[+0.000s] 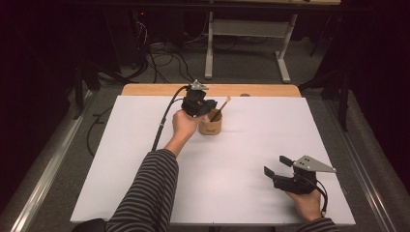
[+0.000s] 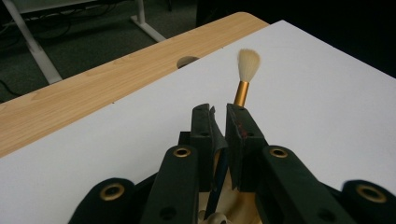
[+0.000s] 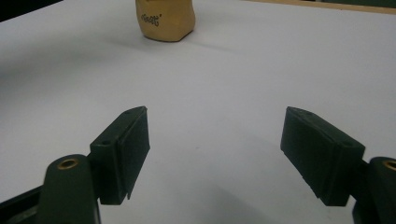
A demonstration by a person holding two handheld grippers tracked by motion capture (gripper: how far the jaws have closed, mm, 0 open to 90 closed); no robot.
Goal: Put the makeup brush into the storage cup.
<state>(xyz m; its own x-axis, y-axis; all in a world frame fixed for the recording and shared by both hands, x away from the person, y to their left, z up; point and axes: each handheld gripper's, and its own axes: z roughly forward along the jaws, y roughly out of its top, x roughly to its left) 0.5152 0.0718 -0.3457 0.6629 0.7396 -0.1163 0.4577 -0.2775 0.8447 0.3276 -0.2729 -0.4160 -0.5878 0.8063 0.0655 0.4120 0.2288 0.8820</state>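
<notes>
Left gripper [image 1: 207,108] at 12 o'clock on the white table sheet [image 1: 145,159], right over the tan wooden cup [image 1: 211,126]. Jaws pinched almost together on the brush [image 2: 246,77], bristles up, handle down in the cup. Looks mostly done: brush in the cup, but not let go yet. Left to do: open up and pull the hand away. Right gripper [image 1: 276,169] down at 4 o'clock, jaws spread wide, holding nothing. Cup well away from every edge of the sheet. Lots of bare room at 3, 6 and 9 o'clock. Bare wood strip [image 1: 145,90] at 12 o'clock, behind the cup.
</notes>
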